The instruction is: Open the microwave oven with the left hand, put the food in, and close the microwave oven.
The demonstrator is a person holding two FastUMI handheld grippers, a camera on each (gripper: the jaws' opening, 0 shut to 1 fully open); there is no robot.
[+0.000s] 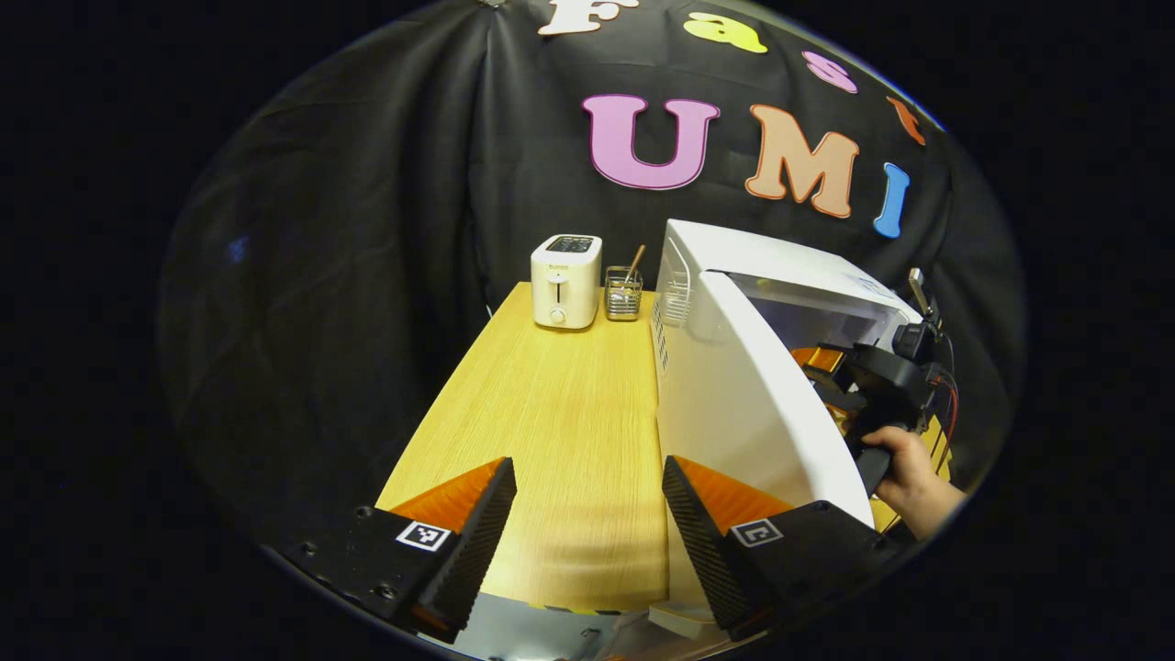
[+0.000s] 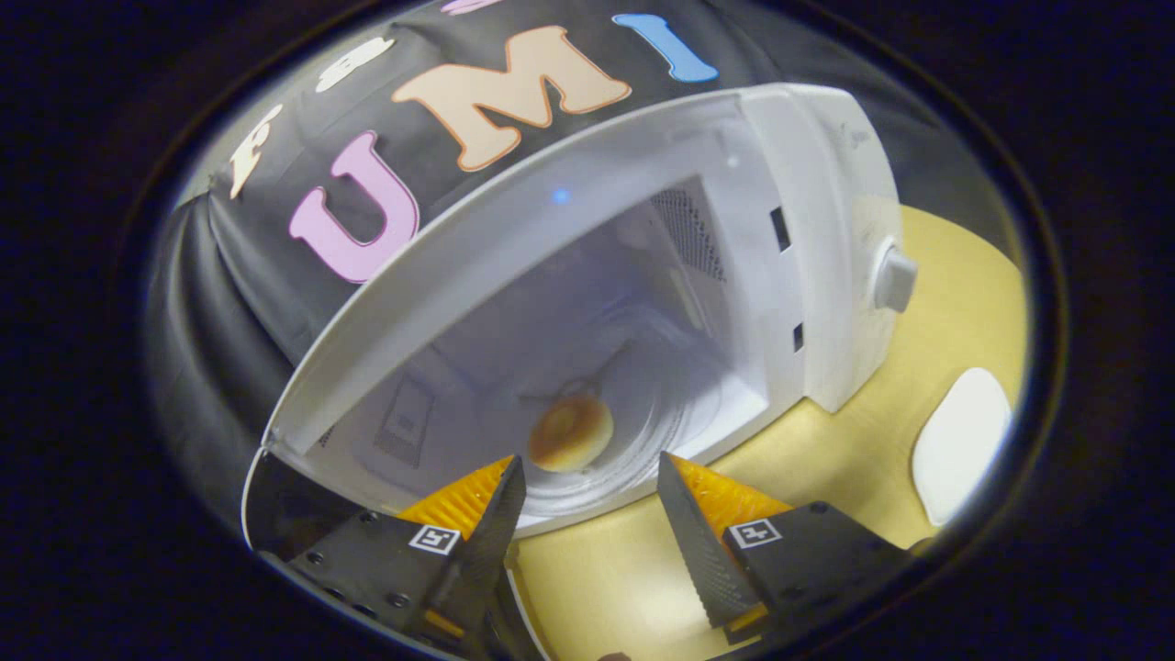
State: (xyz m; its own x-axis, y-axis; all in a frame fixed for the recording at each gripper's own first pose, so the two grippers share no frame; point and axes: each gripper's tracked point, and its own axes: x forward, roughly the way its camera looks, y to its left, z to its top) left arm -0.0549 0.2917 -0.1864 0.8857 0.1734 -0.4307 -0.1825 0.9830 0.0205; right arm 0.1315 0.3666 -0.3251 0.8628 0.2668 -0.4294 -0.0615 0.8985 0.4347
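A white microwave oven (image 1: 771, 262) stands on the wooden table, its door (image 1: 753, 395) swung wide toward me. In the right gripper view the cavity (image 2: 587, 367) faces me, and a round golden bun (image 2: 570, 431) lies on the glass turntable inside. My right gripper (image 2: 587, 487) is open just in front of the cavity's lower edge, nothing between its fingers. In the left gripper view a hand holds the right gripper (image 1: 872, 386) at the oven's mouth. My left gripper (image 1: 587, 500) is open over the table, left of the door, touching nothing.
A white toaster (image 1: 566, 280) and a small wire holder with utensils (image 1: 623, 292) stand at the table's far end. A white plate (image 2: 959, 441) lies on the table right of the oven. The oven's control knob (image 2: 895, 278) sticks out on its front panel.
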